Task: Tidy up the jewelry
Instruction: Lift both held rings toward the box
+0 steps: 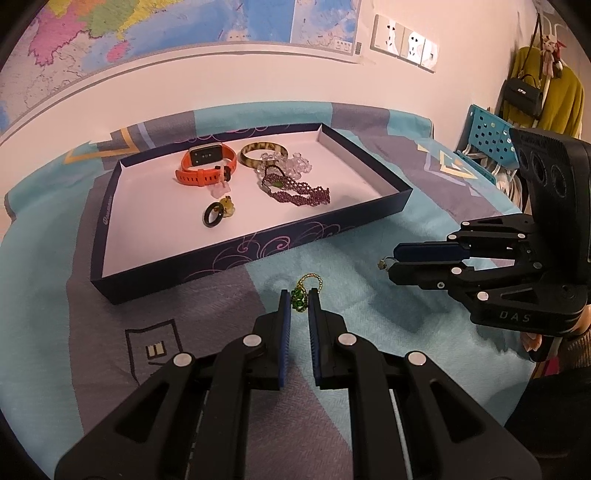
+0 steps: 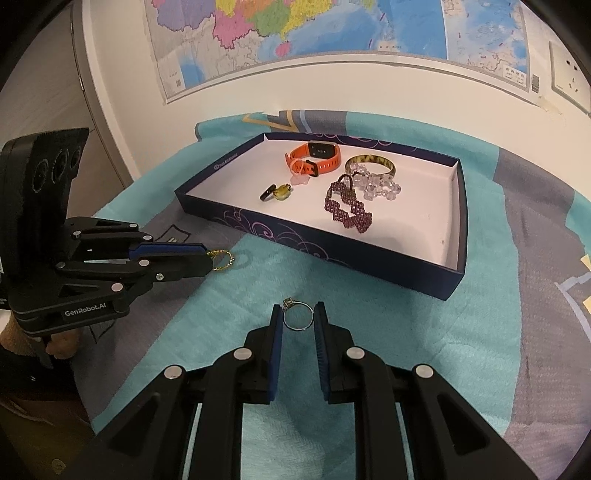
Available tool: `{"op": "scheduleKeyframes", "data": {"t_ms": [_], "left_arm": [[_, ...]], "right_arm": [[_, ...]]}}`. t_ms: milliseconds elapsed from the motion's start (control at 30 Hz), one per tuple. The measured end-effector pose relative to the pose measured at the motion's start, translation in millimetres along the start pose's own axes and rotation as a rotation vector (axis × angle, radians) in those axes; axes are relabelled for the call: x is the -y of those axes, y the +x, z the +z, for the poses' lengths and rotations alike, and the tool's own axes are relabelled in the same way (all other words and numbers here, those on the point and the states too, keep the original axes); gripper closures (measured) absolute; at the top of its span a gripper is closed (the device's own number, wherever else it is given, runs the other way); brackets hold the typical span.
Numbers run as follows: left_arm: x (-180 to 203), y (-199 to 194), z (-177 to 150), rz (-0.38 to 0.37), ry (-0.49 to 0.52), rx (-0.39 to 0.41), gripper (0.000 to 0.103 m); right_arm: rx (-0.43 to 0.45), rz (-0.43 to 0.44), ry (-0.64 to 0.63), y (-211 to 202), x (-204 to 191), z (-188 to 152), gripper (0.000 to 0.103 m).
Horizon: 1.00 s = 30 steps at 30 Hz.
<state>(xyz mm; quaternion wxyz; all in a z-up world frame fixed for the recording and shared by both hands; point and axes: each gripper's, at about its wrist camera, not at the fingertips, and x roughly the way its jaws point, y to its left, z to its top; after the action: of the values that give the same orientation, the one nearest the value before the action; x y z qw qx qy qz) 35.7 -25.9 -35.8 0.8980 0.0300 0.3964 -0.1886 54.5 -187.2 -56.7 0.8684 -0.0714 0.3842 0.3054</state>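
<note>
Dark navy box [image 1: 258, 243] with pale lilac swirls on its outer wall and a plain white floor. Inside the box: orange watch [image 1: 207, 168] with a dark face, mottled yellow-brown bangle [image 1: 263, 152], clear crystal beads [image 1: 295, 164], plum-purple woven beaded bracelet [image 1: 299, 192], glossy black ring [image 1: 213, 215] beside a yellow-green charm [image 1: 226, 206]. In front of the box: green beaded piece on a gold chain [image 1: 301, 295], thin silver ring [image 2: 298, 317]. Under the box: turquoise and grey cloth [image 1: 332, 350] with cream and yellow chevrons. Behind the box: cream wall, multicoloured map [image 2: 295, 29]. Black tools with blue pads.
</note>
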Motion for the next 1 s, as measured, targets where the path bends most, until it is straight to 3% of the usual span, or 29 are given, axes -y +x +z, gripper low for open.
{"op": "scheduleKeyframes", "data": {"t_ms": [1000], "left_arm": [[-8.2,-18.6,11.5,0.006,-0.009,0.063,0.093]], "right_arm": [[0.064,0.004,-0.003,-12.0,-0.8,18.9,0.088]]}}
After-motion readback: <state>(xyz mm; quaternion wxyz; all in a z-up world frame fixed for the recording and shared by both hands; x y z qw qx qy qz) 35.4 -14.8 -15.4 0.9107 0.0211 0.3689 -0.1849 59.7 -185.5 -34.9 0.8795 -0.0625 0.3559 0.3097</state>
